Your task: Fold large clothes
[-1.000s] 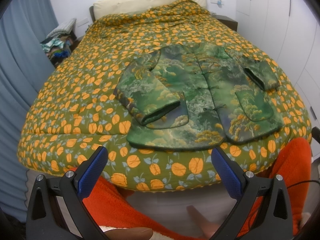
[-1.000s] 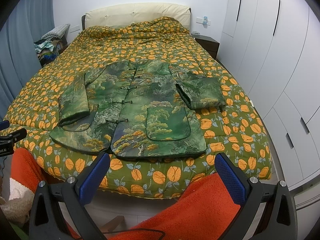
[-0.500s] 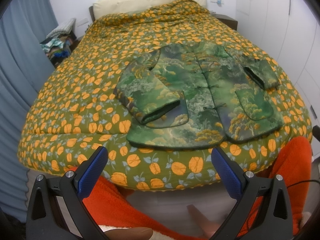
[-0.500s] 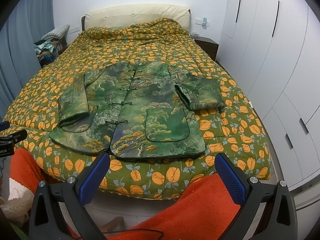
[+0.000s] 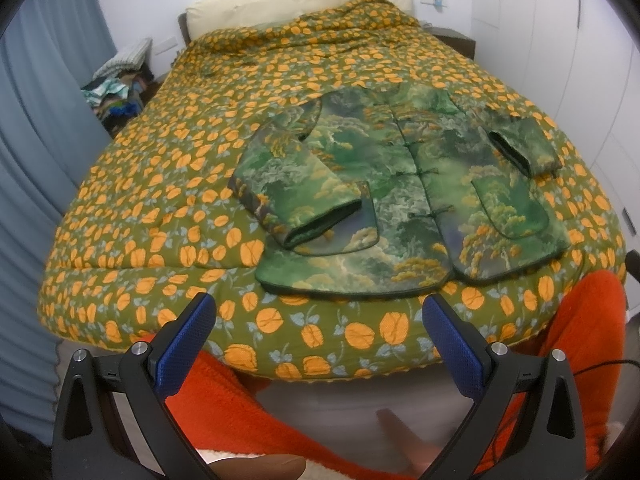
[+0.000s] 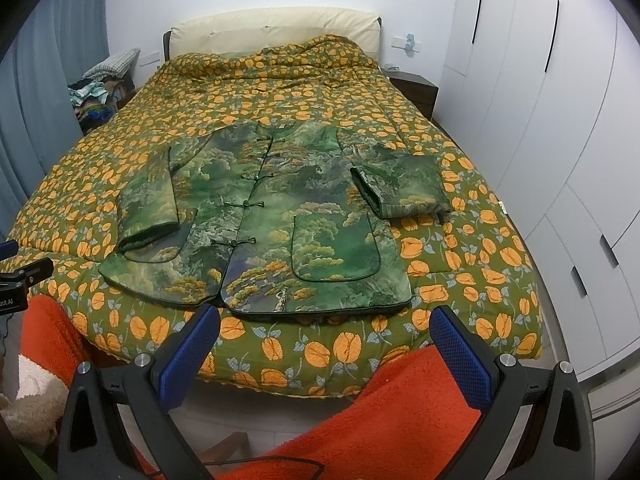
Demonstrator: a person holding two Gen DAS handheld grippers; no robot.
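A green padded jacket point(image 5: 404, 196) with a tree-and-cloud print lies face up near the foot of the bed, buttoned, both sleeves folded in over the body; it also shows in the right wrist view point(image 6: 280, 216). Its left sleeve point(image 5: 296, 196) lies over the left front, its right sleeve point(image 6: 404, 188) juts to the right. My left gripper point(image 5: 320, 334) is open and empty, hovering short of the foot edge below the jacket hem. My right gripper point(image 6: 324, 344) is open and empty, just below the hem.
The bed carries an olive quilt with orange flowers point(image 6: 460, 240) and a cream headboard point(image 6: 272, 32). White wardrobes point(image 6: 560, 120) line the right. A nightstand point(image 6: 412, 88) stands at back right, a clothes pile point(image 5: 116, 96) at back left. Orange-clad legs point(image 6: 400, 412) are below.
Both grippers have drifted slightly closer to the bed; the jacket sits a little lower and larger in the right wrist view. Nothing was grasped or moved.
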